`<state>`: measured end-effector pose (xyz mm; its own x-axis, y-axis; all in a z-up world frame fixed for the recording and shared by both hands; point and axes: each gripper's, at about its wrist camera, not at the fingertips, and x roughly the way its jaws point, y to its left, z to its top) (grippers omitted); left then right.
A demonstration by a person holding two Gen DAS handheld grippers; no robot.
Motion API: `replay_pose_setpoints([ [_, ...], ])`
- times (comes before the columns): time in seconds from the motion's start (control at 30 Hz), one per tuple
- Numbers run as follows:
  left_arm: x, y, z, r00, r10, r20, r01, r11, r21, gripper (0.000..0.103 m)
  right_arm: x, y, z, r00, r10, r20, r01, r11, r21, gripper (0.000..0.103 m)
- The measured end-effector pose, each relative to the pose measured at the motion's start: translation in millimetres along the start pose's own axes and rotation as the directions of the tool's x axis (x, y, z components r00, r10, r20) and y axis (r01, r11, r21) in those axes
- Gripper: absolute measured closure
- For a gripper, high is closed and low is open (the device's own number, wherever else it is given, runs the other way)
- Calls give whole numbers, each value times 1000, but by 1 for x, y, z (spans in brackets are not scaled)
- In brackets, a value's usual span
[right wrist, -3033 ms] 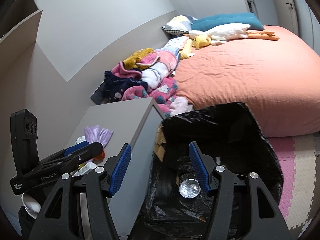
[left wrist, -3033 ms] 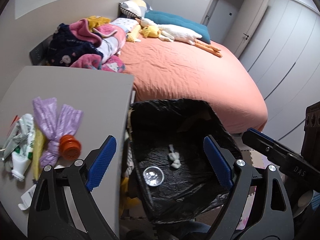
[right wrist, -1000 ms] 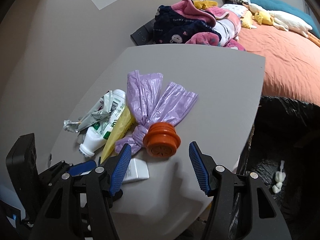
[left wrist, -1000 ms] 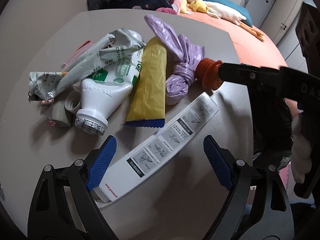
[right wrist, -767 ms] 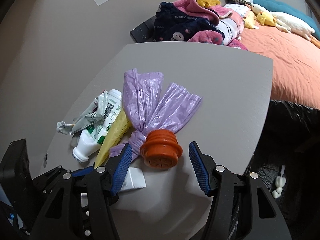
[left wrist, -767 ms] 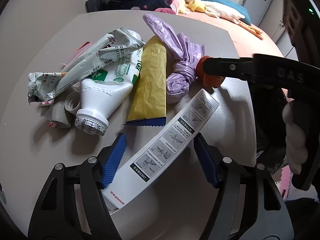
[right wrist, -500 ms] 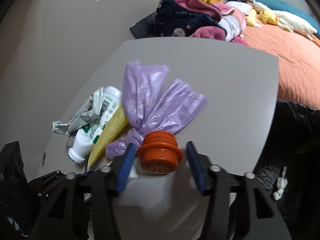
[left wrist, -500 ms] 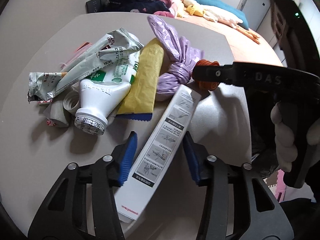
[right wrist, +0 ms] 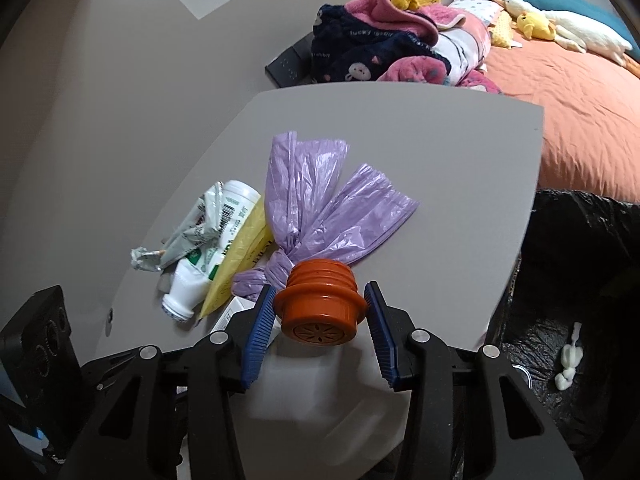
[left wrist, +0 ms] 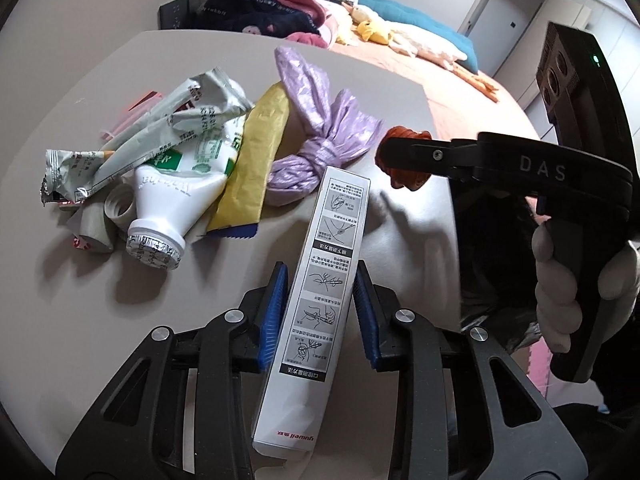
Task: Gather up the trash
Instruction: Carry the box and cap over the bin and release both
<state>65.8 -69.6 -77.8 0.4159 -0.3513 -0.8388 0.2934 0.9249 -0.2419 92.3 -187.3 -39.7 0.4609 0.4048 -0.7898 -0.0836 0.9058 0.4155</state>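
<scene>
Left tool [left wrist: 320,312] clamped on long white instruction-printed box [left wrist: 316,280] over grey bench [left wrist: 100,92]. Right tool [right wrist: 316,332] clamped on orange ribbed cap [right wrist: 319,306] beside knotted purple bag [right wrist: 320,208].

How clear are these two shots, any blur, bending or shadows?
Left wrist view: sharp, print on the white box is legible; fisheye curves the table edge. Right wrist view: sharp too; the orange cap casts a soft shadow, corners vignetted black.
</scene>
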Motion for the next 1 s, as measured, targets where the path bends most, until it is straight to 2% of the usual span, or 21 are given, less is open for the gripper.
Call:
replay_pose_setpoints([
  [0.47, -12, -37, 17, 997, -46, 56, 44, 998, 35, 70, -69, -18, -5, 994, -24, 110, 23, 1000, 12, 56],
  [1.0, -8, -96, 36, 989, -117, 88, 104, 985, 138, 70, -131, -47, -21, 978, -76, 197, 68, 997, 46, 56],
])
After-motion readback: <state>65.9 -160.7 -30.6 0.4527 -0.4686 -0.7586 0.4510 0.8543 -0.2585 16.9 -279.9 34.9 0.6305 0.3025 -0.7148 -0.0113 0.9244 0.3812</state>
